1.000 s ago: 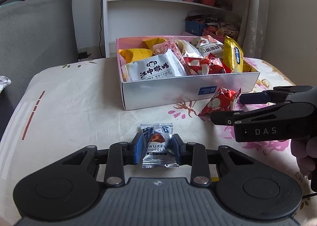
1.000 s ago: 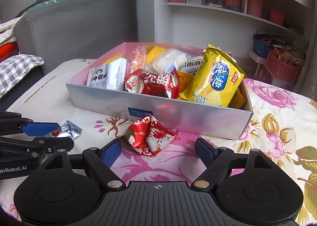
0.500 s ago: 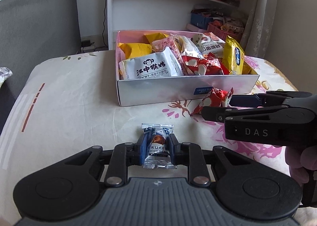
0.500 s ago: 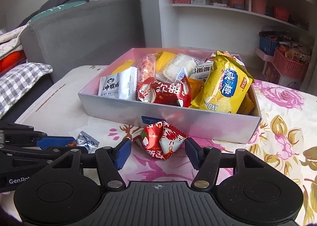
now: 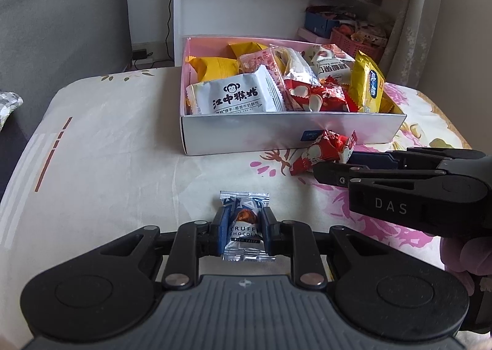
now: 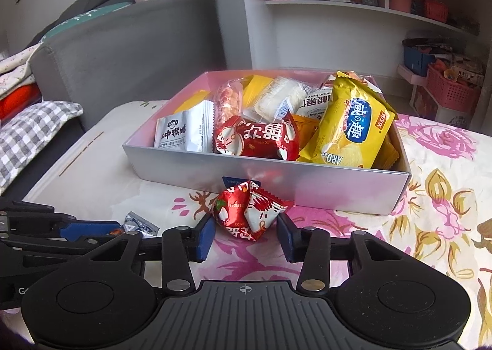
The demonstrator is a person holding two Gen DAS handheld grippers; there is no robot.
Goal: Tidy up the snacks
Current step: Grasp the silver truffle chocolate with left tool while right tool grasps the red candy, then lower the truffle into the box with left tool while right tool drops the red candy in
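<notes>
While a floral tablecloth [image 5: 107,135] covers the table, an open box [image 5: 246,135] packed with snacks sits on it. Just before the box, the right gripper [image 6: 246,227] has been closing around a red packet [image 6: 246,211], its pads [image 6: 204,239] right beside it. Nearer, the left gripper [image 5: 244,227] clenches a silver chocolate packet [image 5: 244,221].

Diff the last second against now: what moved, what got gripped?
The left gripper has finished closing on the truffle chocolate packet, pads now pressing it. The right gripper has just been closing around the red snack packet, which sits between its fingers, apparently just touched. Unchanged: both packets lie on the cloth and the snack box is untouched.
</notes>
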